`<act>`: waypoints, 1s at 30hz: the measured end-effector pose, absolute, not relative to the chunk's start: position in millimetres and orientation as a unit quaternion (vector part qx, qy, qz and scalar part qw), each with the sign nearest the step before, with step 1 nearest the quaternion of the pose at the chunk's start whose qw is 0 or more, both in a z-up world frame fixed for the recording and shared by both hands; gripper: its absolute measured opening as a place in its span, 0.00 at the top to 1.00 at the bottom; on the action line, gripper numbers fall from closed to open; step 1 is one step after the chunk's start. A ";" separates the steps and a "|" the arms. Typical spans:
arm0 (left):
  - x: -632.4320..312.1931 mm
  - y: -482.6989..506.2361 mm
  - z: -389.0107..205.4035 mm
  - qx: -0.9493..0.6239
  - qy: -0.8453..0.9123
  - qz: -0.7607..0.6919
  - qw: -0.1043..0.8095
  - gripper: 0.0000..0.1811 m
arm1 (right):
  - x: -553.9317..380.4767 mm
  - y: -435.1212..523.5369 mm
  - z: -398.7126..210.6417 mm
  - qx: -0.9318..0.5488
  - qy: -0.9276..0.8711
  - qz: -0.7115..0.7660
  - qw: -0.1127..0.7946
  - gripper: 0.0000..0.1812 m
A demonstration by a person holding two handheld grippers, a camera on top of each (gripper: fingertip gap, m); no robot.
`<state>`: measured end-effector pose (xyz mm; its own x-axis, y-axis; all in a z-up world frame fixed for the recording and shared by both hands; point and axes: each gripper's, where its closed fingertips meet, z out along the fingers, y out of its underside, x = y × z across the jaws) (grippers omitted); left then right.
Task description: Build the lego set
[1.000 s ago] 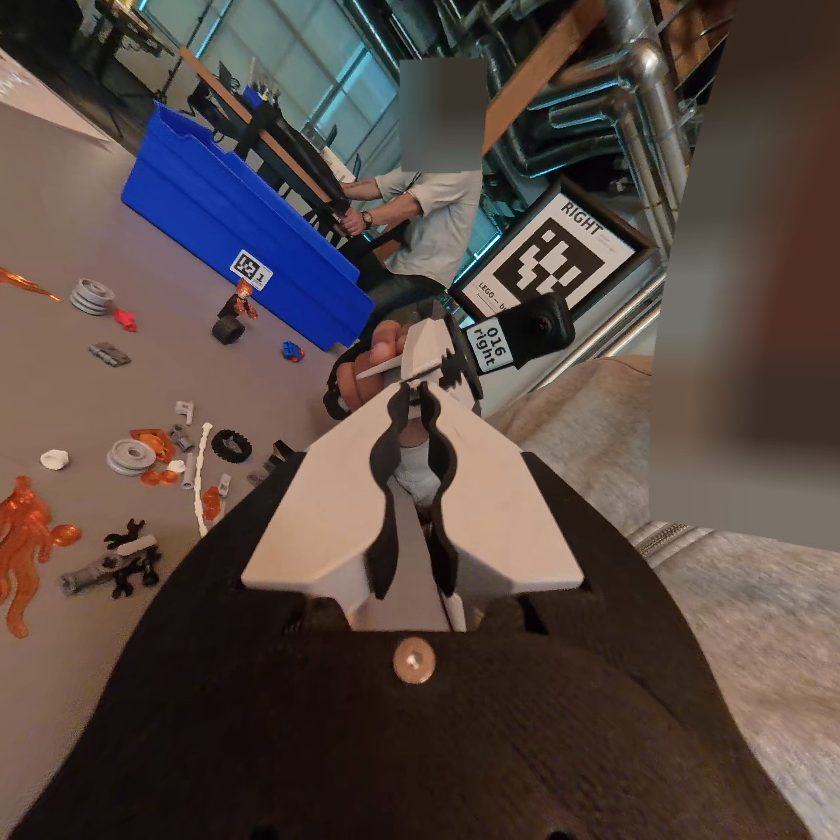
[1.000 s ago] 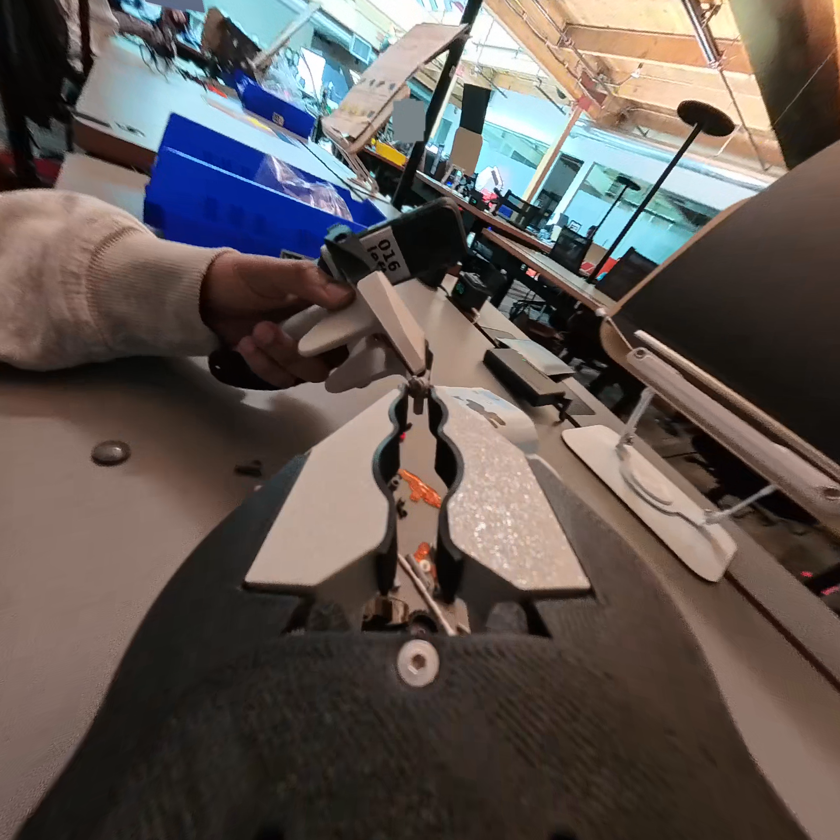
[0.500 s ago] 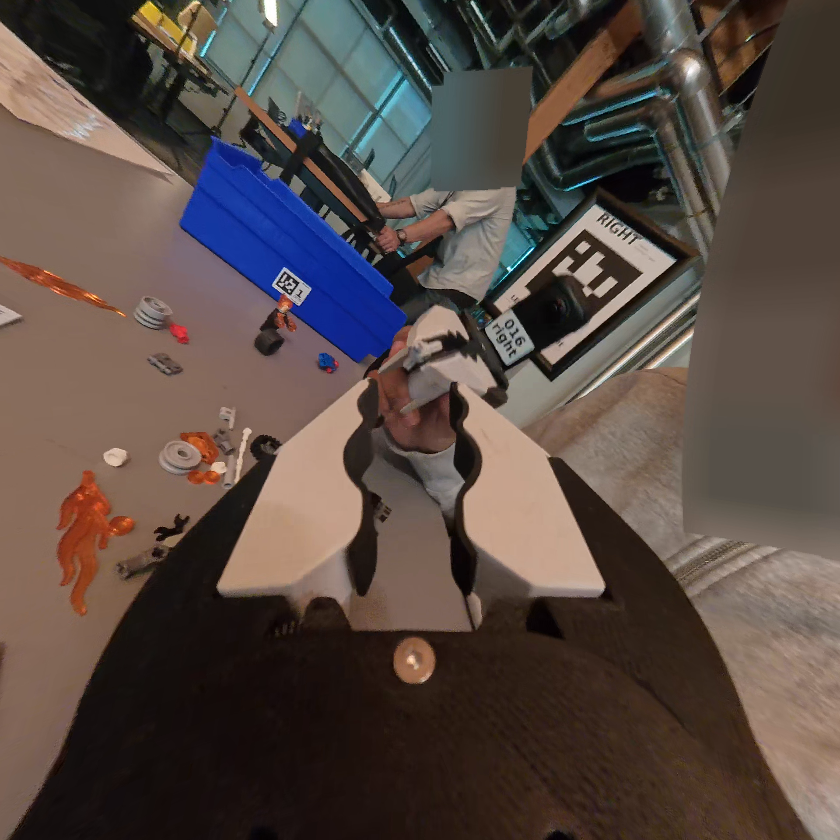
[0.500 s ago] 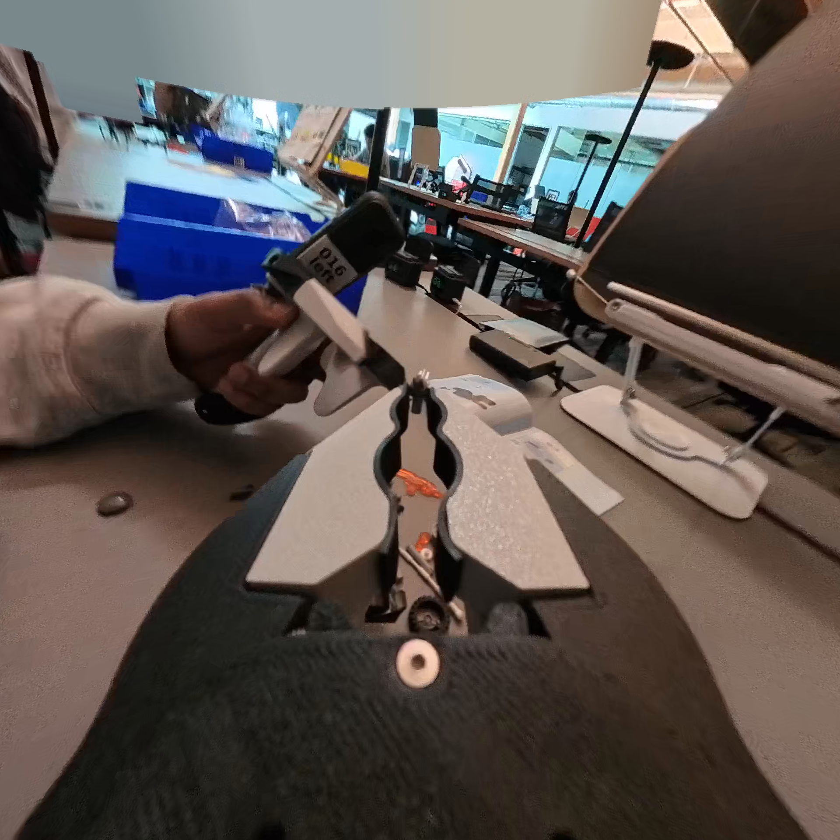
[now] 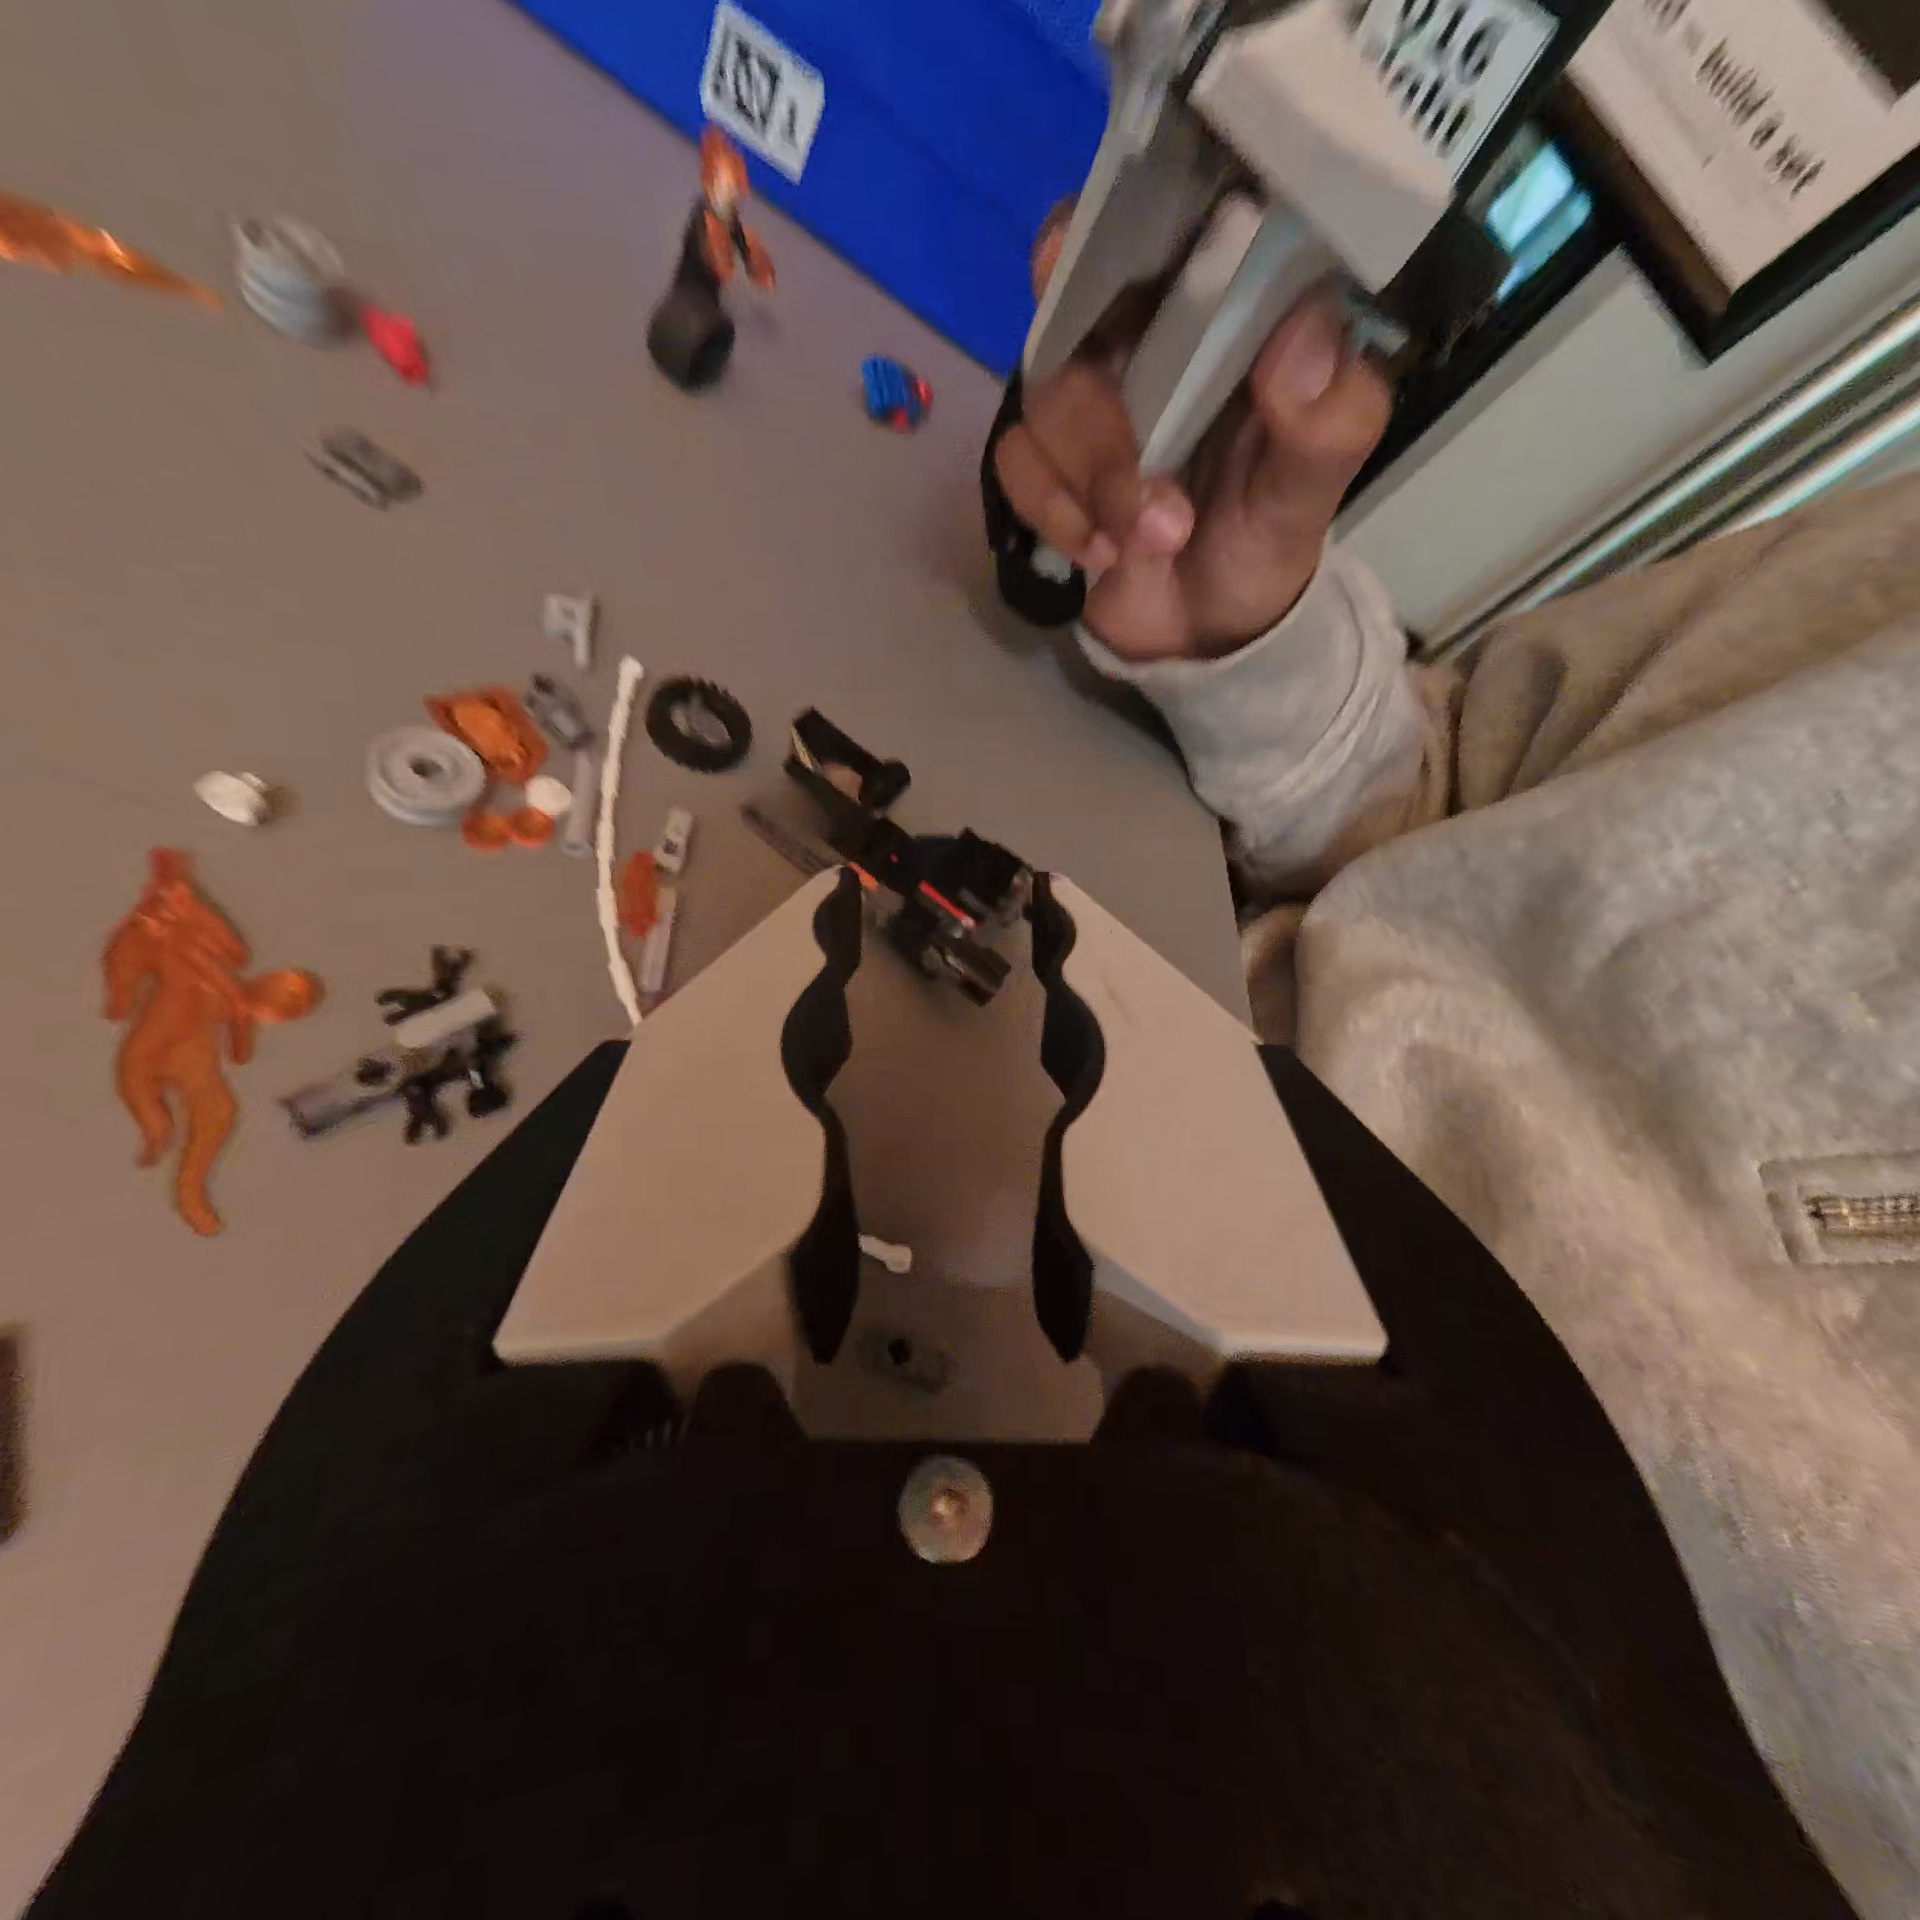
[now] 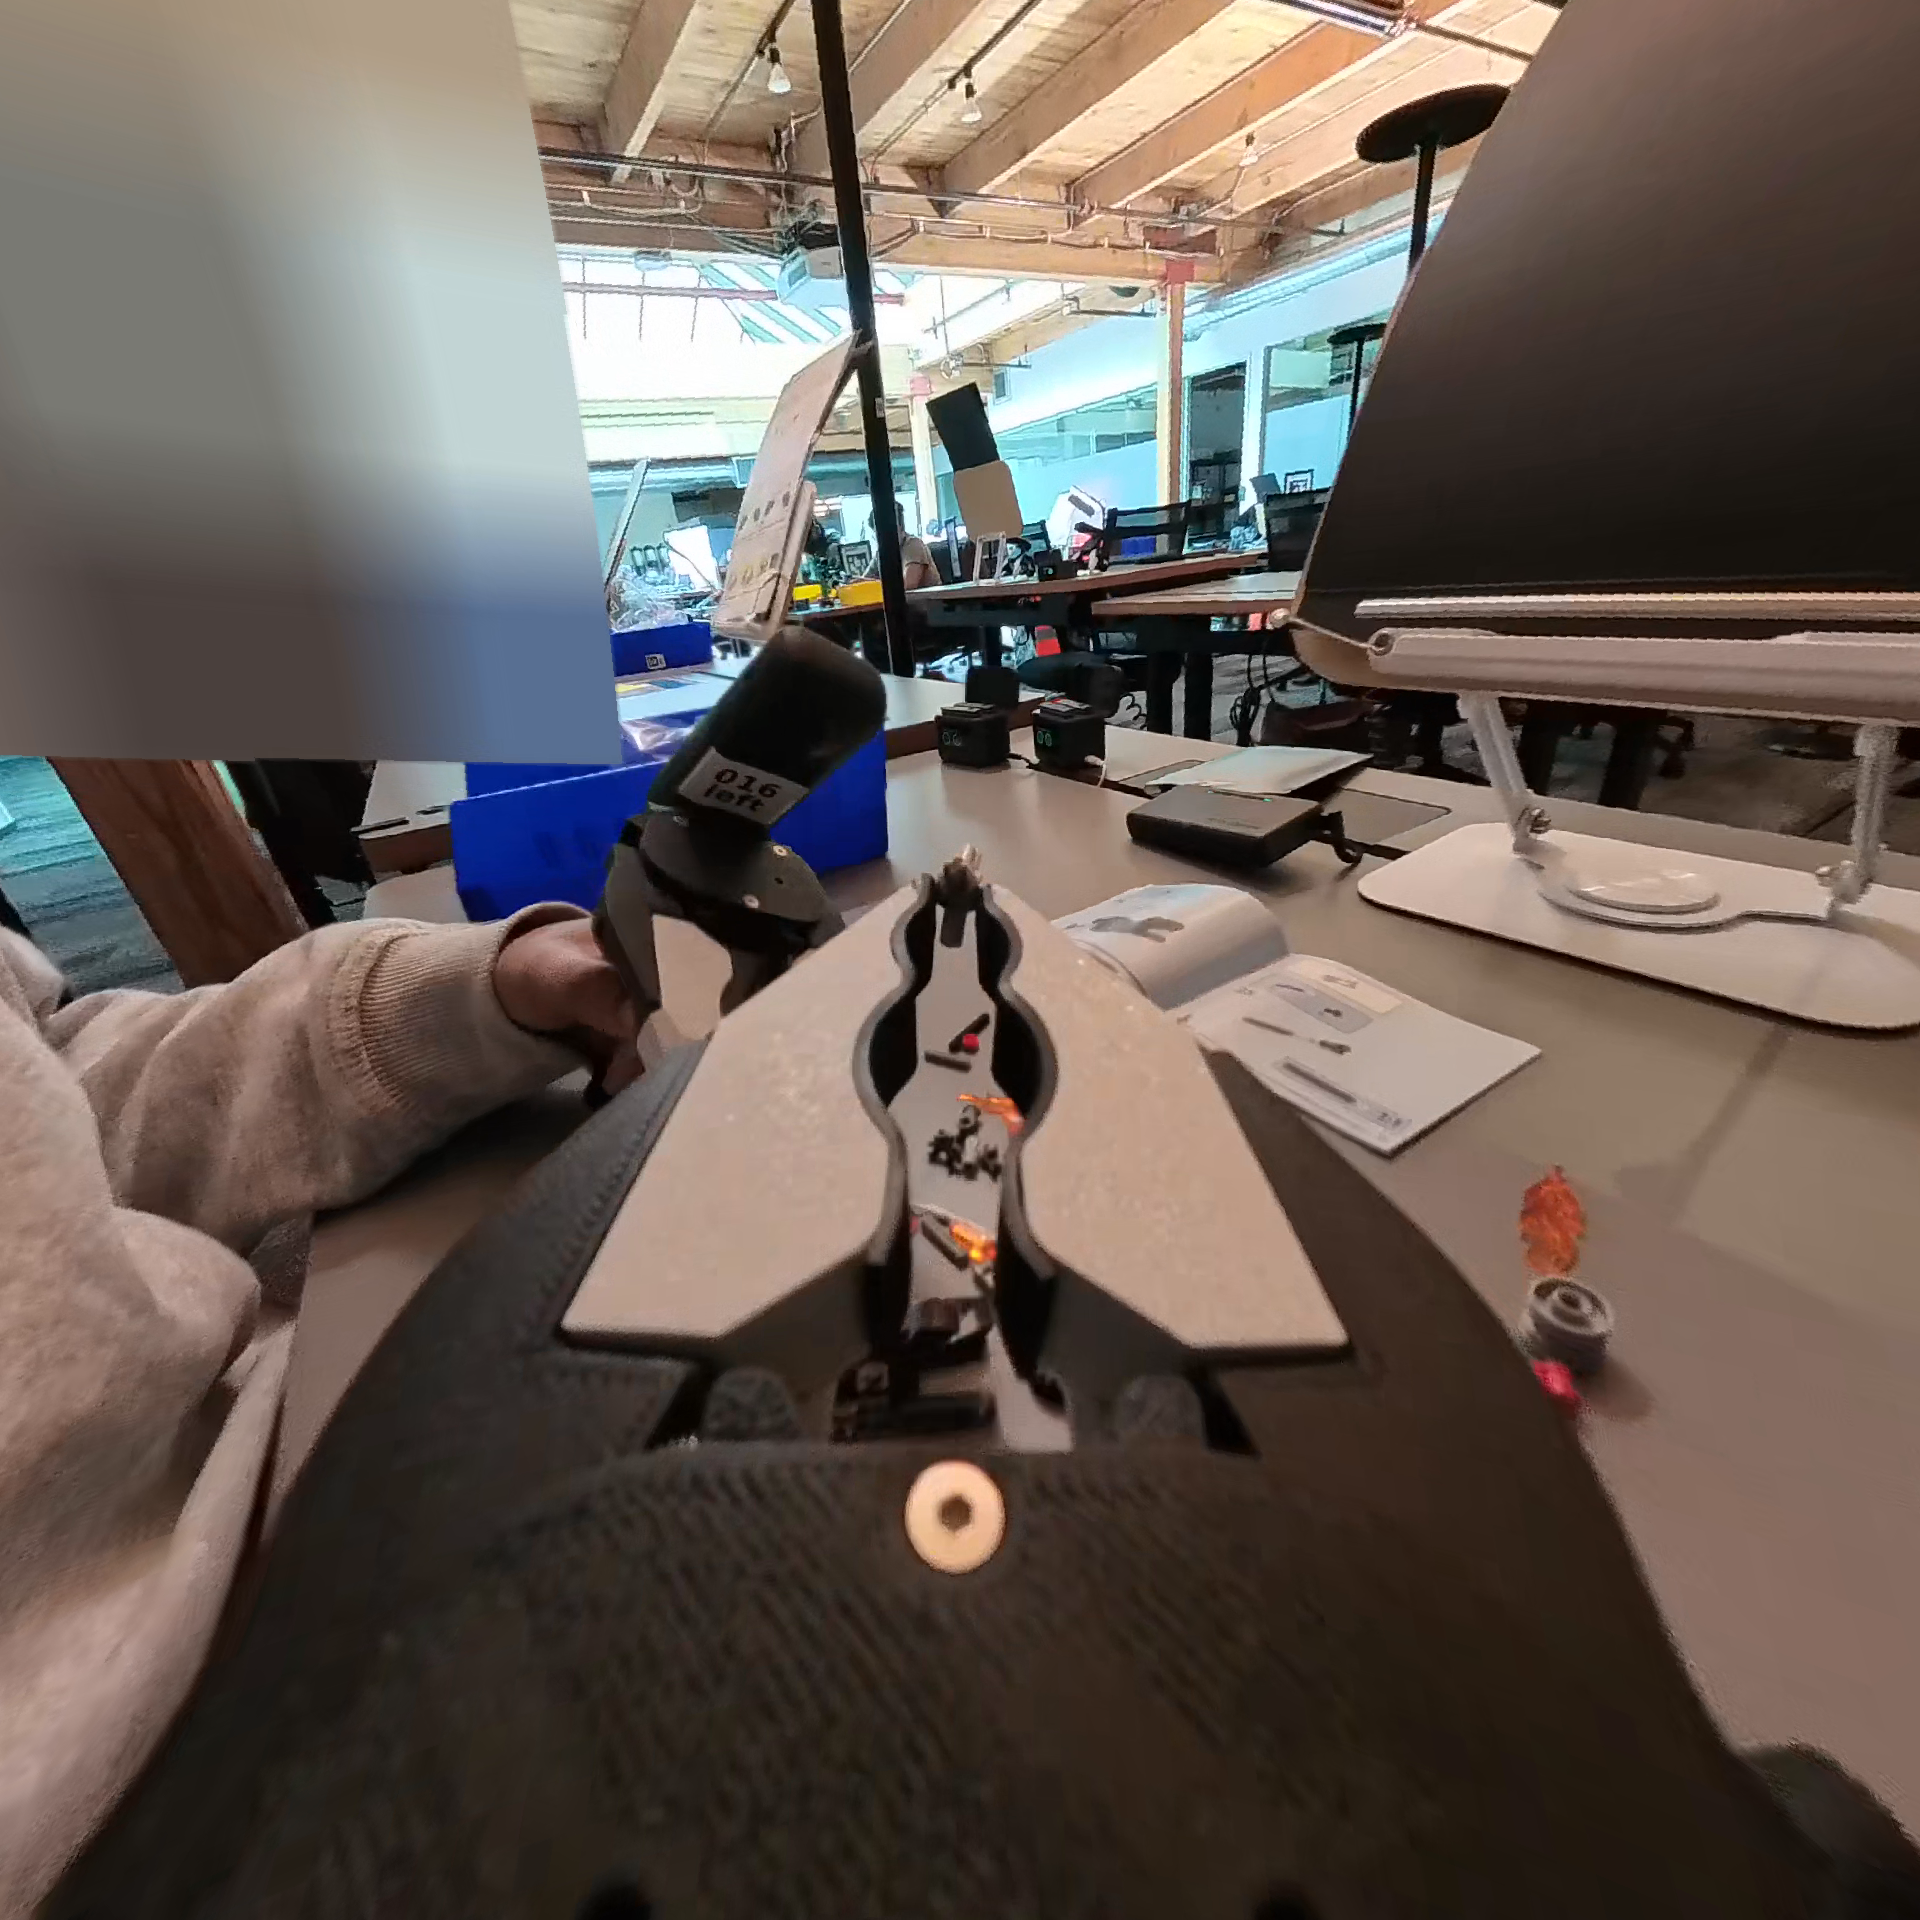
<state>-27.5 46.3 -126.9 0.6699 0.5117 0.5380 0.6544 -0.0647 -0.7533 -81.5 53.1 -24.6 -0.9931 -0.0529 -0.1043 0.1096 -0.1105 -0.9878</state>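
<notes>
Listing your stock at this moment: your left hand-held gripper (image 5: 940, 899) hangs over the grey counter (image 5: 623, 499) with its fingers spread wide and nothing between them; a black lego assembly with red marks (image 5: 935, 904) lies on the counter just beyond the tips, near the counter's edge. Your right hand-held gripper (image 6: 961, 902) has its fingers drawn nearly together, pinching a small dark lego piece (image 6: 964, 868) at the very tips, raised above the counter. In the left wrist view that same gripper shows blurred at upper right, held by your right hand (image 5: 1184, 488) in a pale knit sleeve. Loose parts on the counter, left of the assembly: a black toothed tyre (image 5: 698, 724), a grey wheel hub (image 5: 424, 774), small orange round pieces (image 5: 509, 826), a white chain-like strip (image 5: 613, 831), a large translucent orange flame piece (image 5: 182, 1023), black clawed bits on a grey bar (image 5: 416, 1081), a white cap (image 5: 237, 798). Farther off: a stack of grey hubs (image 5: 286, 275) with a red piece (image 5: 400, 338) beside it, a minifigure on a black tyre (image 5: 707, 281), a small blue-and-red piece (image 5: 894, 393), and a blue bin (image 5: 935, 135) bearing a square tag. In the right wrist view, an open instruction booklet (image 6: 1299, 1018) lies beyond the fingers, near a white monitor stand (image 6: 1621, 925).
</notes>
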 end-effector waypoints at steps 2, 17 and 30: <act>-20.3 53.7 -140.2 -0.750 -0.403 -0.071 0.519 0.80 | -76.2 63.7 -27.0 0.025 0.668 -0.742 0.048 0.97; 0.4 111.6 -126.2 -0.822 -0.289 -0.045 0.488 0.78 | -86.8 143.9 -33.4 0.065 0.692 -0.718 -0.024 0.97; -22.9 105.7 -153.6 -0.963 -0.095 -0.051 0.245 0.59 | -91.9 150.6 -38.0 0.071 0.697 -0.714 -0.010 0.97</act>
<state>-22.9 105.7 -153.6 0.9765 0.1587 0.1456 0.2090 -0.8614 -0.4630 -91.9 150.6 -38.0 -0.9896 0.1132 -0.0886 0.0859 -0.0287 -0.9959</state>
